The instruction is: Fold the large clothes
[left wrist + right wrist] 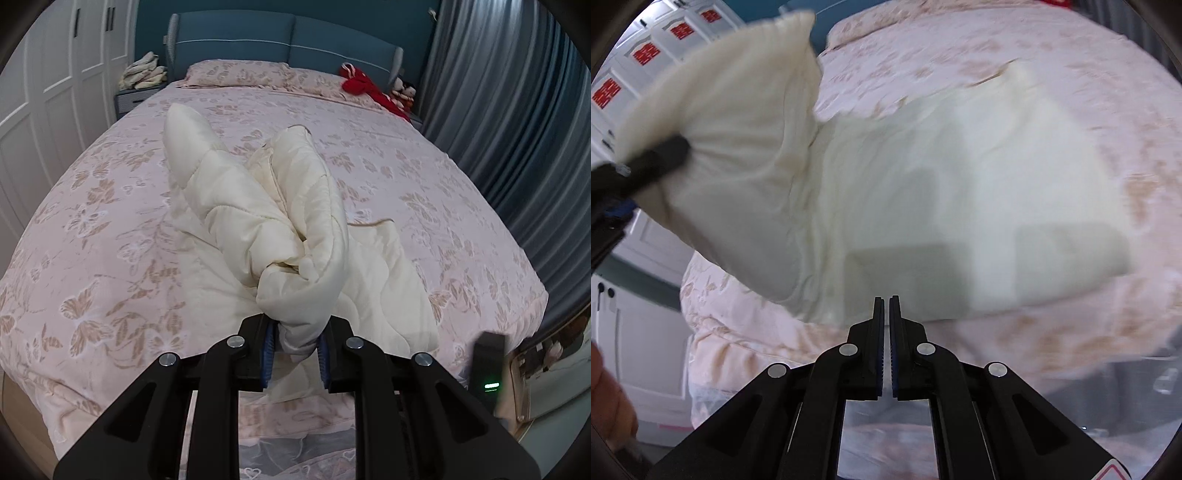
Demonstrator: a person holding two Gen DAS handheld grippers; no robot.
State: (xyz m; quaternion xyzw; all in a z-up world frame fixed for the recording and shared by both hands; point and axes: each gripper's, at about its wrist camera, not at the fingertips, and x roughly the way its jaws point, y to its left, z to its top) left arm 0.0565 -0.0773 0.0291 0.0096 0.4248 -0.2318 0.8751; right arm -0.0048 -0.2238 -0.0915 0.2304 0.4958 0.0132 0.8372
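Left wrist view showed the left gripper [295, 350] clamped on a bunched wad of the cream quilted garment [280, 206], its blue pads pressed into the cloth on both sides. The gathered part stood lifted in thick rolls above the bed [110, 229], while the rest of the garment trailed down and lay on the floral pink bedspread near the foot edge. In the right wrist view the right gripper [886, 306] was closed on nothing, its jaws together with only a thin slit between them, hanging above the spread part of the garment. That view was blurred, so fine creases could not be read. The left gripper appeared there at the left edge, holding its lifted corner. Judging by this, folding was at an early stage: one part was raised, no neat fold or flat stack was visible, and the smoothing, folding over and squaring remained
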